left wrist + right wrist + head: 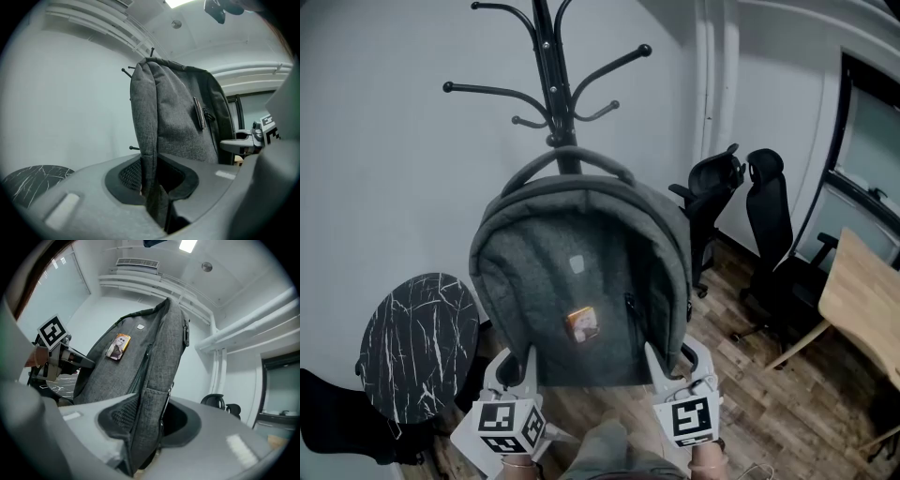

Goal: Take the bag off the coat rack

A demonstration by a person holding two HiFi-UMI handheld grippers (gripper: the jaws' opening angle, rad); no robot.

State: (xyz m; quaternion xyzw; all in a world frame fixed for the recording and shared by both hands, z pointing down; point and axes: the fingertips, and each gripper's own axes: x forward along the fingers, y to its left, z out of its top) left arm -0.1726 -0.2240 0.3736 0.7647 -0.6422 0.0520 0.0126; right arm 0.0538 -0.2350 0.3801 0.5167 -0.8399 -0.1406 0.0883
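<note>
Rack (546,56): black, upright against the wall, its hooks spread above and behind the bag. I judge the main risk here: a strap or loop caught on a hook would tip the rack as the bag comes away.
Bag (581,281): held in the air in front of the rack's pole, front panel towards the person, top tilted away. Whether it is fully clear of the hooks I cannot tell.
Bag's look: grey woven backpack, rounded top, soft and slack, so it would sag and fold if one side let go.
Marble top (417,342): low at the left, near the bag's lower corner; a swing that way could knock it.
Left tongs (152,183): closed on the bag's left edge near the bottom, fabric pinched between the pads.
Right tongs (145,427): closed on the right edge, on a thicker fold.
Grip risk: both holds are on thin edge folds low down, so the weight stands above them; the fabric could slide out, or the bag could flop forward.
Handle (570,153): arched loop at the top, crossing the pole just below a small hook, the likeliest snag.
Zip (630,309): runs down the front's right side.
Tag (582,324): small orange picture on the front panel.
</note>
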